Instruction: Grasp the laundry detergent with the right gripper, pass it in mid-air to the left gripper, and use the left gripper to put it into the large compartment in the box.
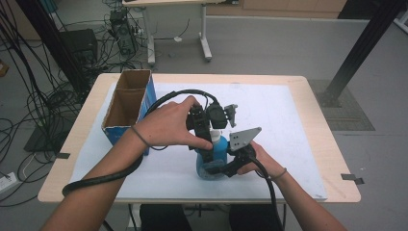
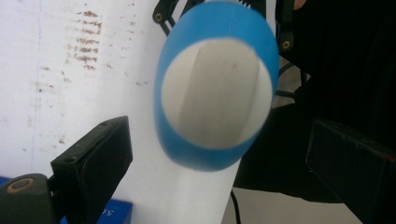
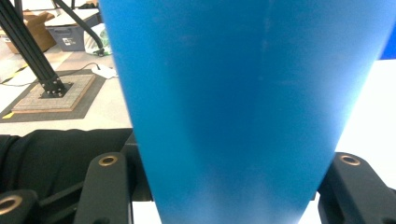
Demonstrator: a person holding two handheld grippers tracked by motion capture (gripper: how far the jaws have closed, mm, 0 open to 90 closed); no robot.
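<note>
high view: the right gripper [image 1: 226, 163] was clamped on a blue bottle [image 1: 214, 161] near the middle of the table [image 1: 308, 86], probably to steady it while the left gripper [image 1: 208, 137] worked from above at its white cap [image 1: 216, 136]. an open cardboard box [image 1: 127, 98] stood at the left, on a white sheet [image 1: 279, 110].

left gripper view: the camera looked down on the bottle [image 2: 217, 100], a smooth blue oval shoulder around a matte white cap [image 2: 217, 91]. the black jaws stood apart on either side, not touching it.

right gripper view: the bottle's glossy blue wall [image 3: 243, 107], widening upward, sat between the black jaws, which pressed both its sides. beyond lay a grey floor [image 3: 93, 100] and a black frame post [image 3: 32, 51].
</note>
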